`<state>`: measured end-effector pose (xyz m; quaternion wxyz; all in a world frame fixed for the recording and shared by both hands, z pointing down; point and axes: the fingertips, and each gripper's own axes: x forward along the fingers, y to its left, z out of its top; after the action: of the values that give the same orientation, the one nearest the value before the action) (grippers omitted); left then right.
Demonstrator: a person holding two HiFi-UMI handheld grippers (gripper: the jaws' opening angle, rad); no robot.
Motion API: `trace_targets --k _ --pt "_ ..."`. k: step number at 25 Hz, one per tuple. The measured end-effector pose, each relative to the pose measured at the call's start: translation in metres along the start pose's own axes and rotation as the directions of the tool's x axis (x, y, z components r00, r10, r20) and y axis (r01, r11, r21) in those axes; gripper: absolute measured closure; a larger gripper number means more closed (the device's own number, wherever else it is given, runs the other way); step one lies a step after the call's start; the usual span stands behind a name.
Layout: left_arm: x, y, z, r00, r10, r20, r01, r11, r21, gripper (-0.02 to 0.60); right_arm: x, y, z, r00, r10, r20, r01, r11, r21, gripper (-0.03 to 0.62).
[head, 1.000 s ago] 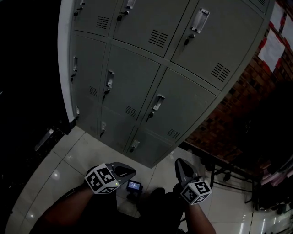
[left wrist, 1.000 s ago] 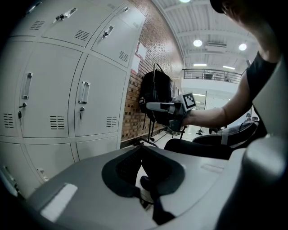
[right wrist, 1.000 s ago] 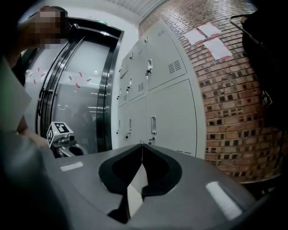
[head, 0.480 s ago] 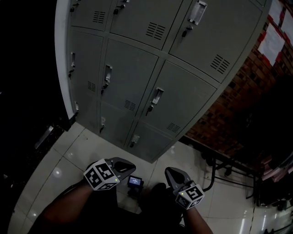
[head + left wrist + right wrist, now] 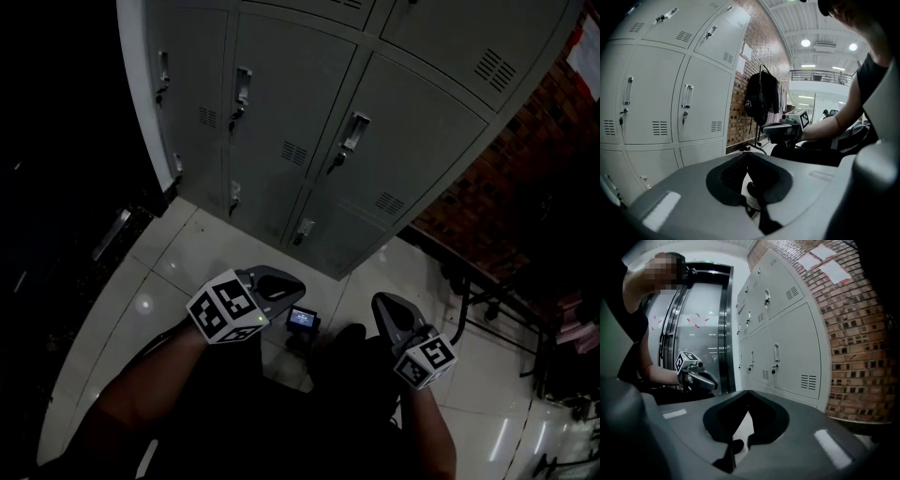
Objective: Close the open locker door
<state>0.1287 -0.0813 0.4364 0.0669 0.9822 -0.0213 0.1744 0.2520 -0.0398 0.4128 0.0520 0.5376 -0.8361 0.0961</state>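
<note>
Grey left gripper (image 5: pixel 287 283): jaws pressed together with nothing between them, held low in front of the body.
Grey right gripper (image 5: pixel 382 306): jaws likewise together and empty, beside the left one but not touching it.
Step in hand: if a door does stand ajar, the closed jaw tips would do best set flat on the panel near its handle edge. Push squarely until it seats, and don't hook the handle.
Forearms: both reach forward from the bottom of the head view, with the marker cubes facing up. Each gripper tips slightly down toward the lockers.
Tiled floor (image 5: pixel 178 272): pale and glossy, lying between the grippers and the locker base.
Bank of lockers (image 5: pixel 309 103): grey metal, well apart from both grippers, and neither touches it.
Open locker door: I can't pick one out. Every door in view sits flush with its frame, so the task looks done, or the open door lies out of view.
Far brick wall (image 5: pixel 506 197): to the right of the lockers.
</note>
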Motion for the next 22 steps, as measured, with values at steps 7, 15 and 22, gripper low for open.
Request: trace_targets --k 7,15,22 --pt "0.0004 -0.0023 -0.0025 1.0 0.001 -0.002 -0.001 1.0 0.0 0.569 -0.0028 0.001 -0.0002 1.0 0.007 0.023 -0.008 1.0 0.013 0.592" --pt "0.0003 -0.003 -0.0041 1.0 0.004 -0.007 -0.004 1.0 -0.001 0.569 -0.003 0.0005 -0.0026 1.0 0.009 0.018 -0.009 1.0 0.022 0.592" --pt "-0.0003 -0.0029 -0.0041 1.0 0.003 -0.007 -0.003 1.0 0.0 0.569 -0.0005 0.0067 0.0029 0.999 0.027 0.038 -0.029 0.999 0.042 0.592"
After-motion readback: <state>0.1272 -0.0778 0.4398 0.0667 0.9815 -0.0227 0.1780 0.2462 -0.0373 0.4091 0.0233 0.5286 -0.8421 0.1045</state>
